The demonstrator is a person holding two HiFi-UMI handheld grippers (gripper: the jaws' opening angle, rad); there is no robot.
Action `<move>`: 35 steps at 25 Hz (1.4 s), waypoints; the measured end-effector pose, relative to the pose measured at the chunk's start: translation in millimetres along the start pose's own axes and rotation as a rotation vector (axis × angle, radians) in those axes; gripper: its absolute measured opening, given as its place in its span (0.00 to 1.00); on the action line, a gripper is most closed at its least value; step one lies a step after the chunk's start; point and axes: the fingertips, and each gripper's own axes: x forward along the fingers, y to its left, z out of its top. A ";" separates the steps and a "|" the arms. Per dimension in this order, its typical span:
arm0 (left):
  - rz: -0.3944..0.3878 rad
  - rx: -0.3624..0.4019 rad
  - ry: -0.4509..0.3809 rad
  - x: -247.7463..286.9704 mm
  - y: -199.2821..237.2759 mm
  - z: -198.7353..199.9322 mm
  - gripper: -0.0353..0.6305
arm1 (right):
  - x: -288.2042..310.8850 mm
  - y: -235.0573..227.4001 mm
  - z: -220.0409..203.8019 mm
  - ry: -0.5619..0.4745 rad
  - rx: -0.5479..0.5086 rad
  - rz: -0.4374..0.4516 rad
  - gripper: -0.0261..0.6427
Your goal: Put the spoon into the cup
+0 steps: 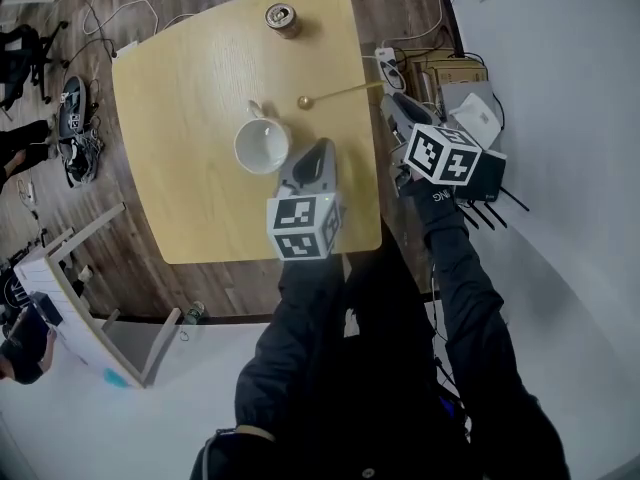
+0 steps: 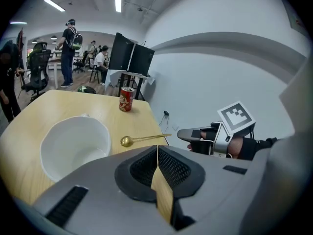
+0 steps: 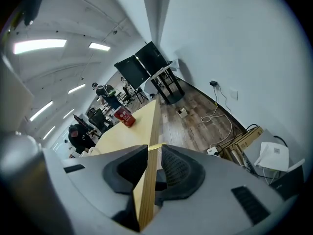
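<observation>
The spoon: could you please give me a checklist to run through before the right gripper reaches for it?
1. Spoon lies free on the table, handle reaching the right edge: ok.
2. Cup upright and empty: ok.
3. Right gripper jaws apart, nothing gripped: ok.
4. Right gripper at the spoon: not ok, it is beyond the table's edge.
5. Left gripper jaws together, empty: ok.
6. Can clear of the path: ok.

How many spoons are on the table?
1. The gold spoon lies on the wooden table, just beyond the white cup, handle toward the right edge. None inside the cup.
</observation>
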 end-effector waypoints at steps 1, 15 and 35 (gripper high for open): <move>0.001 0.004 0.001 3.3 0.4 0.3 0.10 | 4.3 -3.5 1.6 -0.007 0.022 0.004 0.19; 0.005 0.041 0.002 22.0 0.3 1.2 0.10 | 37.5 -29.8 5.6 -0.076 0.279 0.056 0.27; 0.009 0.037 0.009 11.1 5.8 -3.9 0.11 | 34.0 -5.3 12.0 -0.136 0.519 0.297 0.11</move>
